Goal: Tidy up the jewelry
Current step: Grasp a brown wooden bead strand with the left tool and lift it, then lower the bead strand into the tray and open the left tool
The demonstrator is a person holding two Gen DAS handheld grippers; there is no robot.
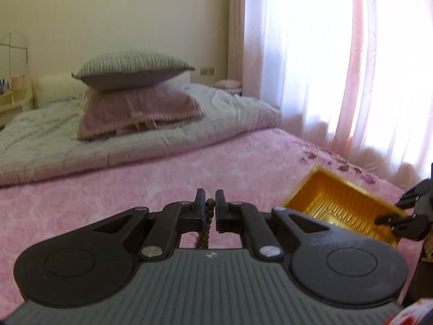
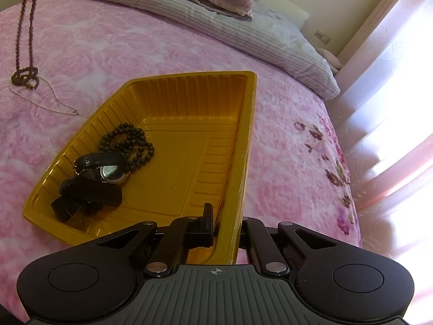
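My left gripper (image 1: 209, 205) is shut on a brown beaded necklace (image 1: 205, 230) that hangs below the fingers. In the right wrist view the necklace (image 2: 25, 35) hangs at the far left, its lower end bunched on the bedspread over a thin silver chain (image 2: 54, 100). My right gripper (image 2: 226, 216) is shut on the right wall of a yellow plastic tray (image 2: 243, 135). The tray holds a black bead bracelet (image 2: 130, 143), a wristwatch (image 2: 108, 172) and dark straps (image 2: 89, 197). The tray (image 1: 333, 197) and my right gripper (image 1: 389, 218) also show in the left wrist view.
A pink rose-patterned bedspread (image 2: 284, 176) covers the bed. A grey folded duvet (image 1: 135, 140) and stacked pillows (image 1: 135, 92) lie at the head. Bright pink curtains (image 1: 351, 67) hang along the right side. A dressing table (image 1: 13, 92) stands at the far left.
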